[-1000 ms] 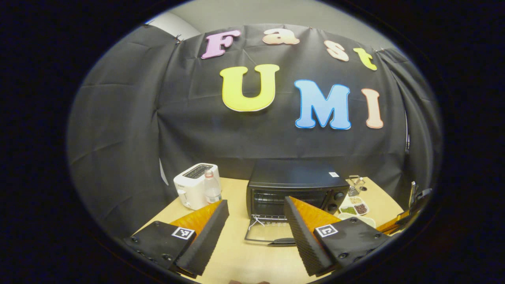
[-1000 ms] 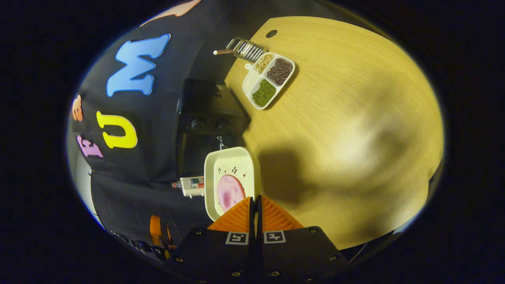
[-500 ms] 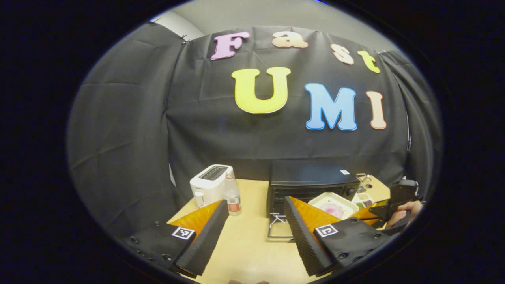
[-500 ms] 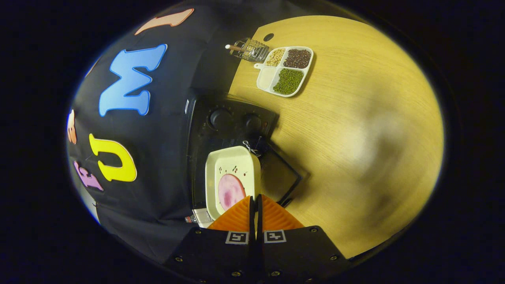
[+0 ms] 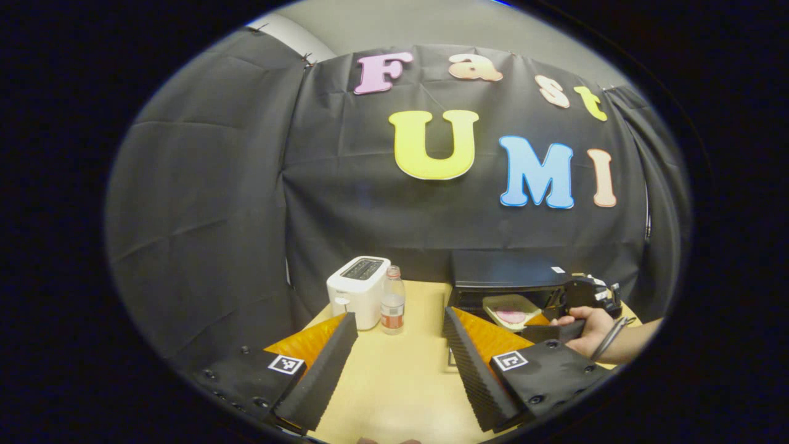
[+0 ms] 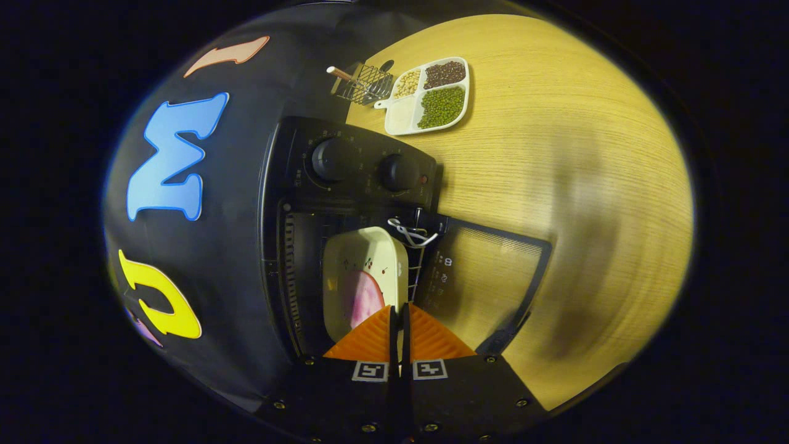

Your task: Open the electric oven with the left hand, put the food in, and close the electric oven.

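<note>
oven (image 6: 345, 185) door (image 6: 487, 277) is down and open, lying flat over the counter (image 6: 555, 154) in the right gripper view. right gripper (image 6: 399, 327) fingers are clamped together on the near rim of the cream dish (image 6: 363, 271); the pink food (image 6: 363, 299) is carried in it, and the dish is seen about halfway into the oven mouth, over the wire rack. whether it is resting on the rack or held just above cannot be told. left gripper (image 5: 399, 351) fingers are spread wide apart and empty, held over the counter's front part, well clear of the oven (image 5: 502, 277); the toaster (image 5: 357, 290) and bottle (image 5: 392, 300) are seen at the counter's back left. the hand (image 5: 588, 327) on the other gripper is seen at the oven front. insertion is judged mid-way; release, retreat and door closing are left. risks: grip is on one rim only, so the dish could be tipped and the food slid if the rack is caught by the far edge. if it is released too shallow, the dish could be struck by the door on closing. the white tie (image 6: 410, 231) at the door hinge corner could be snagged by the dish or fingers. the bean tray (image 6: 428, 95) and the wire holder (image 6: 363, 83) at the counter's back edge are judged out of the way.
</note>
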`<state>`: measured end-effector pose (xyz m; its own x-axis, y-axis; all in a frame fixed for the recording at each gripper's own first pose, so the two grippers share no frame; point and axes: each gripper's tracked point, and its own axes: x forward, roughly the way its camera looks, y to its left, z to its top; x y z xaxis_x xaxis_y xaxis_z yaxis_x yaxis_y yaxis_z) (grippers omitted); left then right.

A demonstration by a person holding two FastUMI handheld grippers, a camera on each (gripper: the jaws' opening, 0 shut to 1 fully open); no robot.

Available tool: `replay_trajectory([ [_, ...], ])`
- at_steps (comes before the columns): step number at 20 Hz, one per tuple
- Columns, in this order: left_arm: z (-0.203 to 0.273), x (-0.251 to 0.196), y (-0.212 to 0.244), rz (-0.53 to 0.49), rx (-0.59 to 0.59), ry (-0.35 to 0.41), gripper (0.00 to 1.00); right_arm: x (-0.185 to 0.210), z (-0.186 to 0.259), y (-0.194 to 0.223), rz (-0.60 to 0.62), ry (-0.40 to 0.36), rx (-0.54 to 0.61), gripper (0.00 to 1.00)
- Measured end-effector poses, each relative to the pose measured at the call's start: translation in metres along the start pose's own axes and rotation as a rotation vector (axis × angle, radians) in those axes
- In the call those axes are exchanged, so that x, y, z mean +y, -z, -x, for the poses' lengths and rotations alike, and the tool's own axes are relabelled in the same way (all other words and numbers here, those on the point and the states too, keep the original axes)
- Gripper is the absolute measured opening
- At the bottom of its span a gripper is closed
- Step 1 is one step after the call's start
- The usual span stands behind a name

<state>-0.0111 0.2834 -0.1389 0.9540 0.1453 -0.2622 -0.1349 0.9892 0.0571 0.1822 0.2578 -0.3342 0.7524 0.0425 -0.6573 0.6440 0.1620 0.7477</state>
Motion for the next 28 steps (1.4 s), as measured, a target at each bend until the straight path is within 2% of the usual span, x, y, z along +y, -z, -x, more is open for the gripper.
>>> replay_trajectory([
  [6, 0.001, 0.022, 0.007, 0.012, 0.024, -0.030, 0.99, 0.009, -0.033, 0.001, -0.034, 0.063, -0.087, 0.01],
  [10, -0.007, 0.031, 0.007, 0.019, 0.035, -0.045, 0.99, 0.016, -0.046, 0.007, -0.042, 0.077, -0.084, 0.03],
  [11, -0.009, 0.032, 0.007, 0.022, 0.037, -0.046, 0.95, 0.017, -0.045, 0.007, -0.035, 0.075, -0.088, 0.02],
  [12, -0.012, 0.031, 0.007, 0.024, 0.036, -0.047, 0.99, 0.020, -0.040, 0.005, -0.015, 0.072, -0.096, 0.03],
  [14, -0.017, 0.028, 0.005, 0.029, 0.034, -0.043, 1.00, 0.025, -0.040, 0.000, 0.029, 0.058, -0.104, 0.11],
  [17, -0.028, 0.015, 0.003, 0.030, 0.023, -0.025, 1.00, 0.028, -0.027, -0.002, 0.102, 0.040, -0.078, 0.33],
  [19, -0.034, 0.005, 0.000, 0.028, 0.016, -0.010, 1.00, 0.024, -0.013, -0.009, 0.141, 0.038, -0.082, 0.37],
  [23, -0.046, -0.028, -0.005, 0.027, 0.002, 0.041, 1.00, 0.010, 0.017, -0.020, 0.336, 0.044, -0.076, 0.37],
  [25, -0.052, -0.043, -0.007, 0.015, -0.003, 0.064, 0.99, 0.007, 0.038, -0.037, 0.492, 0.047, -0.111, 0.37],
  [28, -0.061, -0.070, -0.011, 0.017, -0.003, 0.103, 1.00, 0.023, 0.076, -0.068, 0.751, -0.018, -0.191, 0.37],
])
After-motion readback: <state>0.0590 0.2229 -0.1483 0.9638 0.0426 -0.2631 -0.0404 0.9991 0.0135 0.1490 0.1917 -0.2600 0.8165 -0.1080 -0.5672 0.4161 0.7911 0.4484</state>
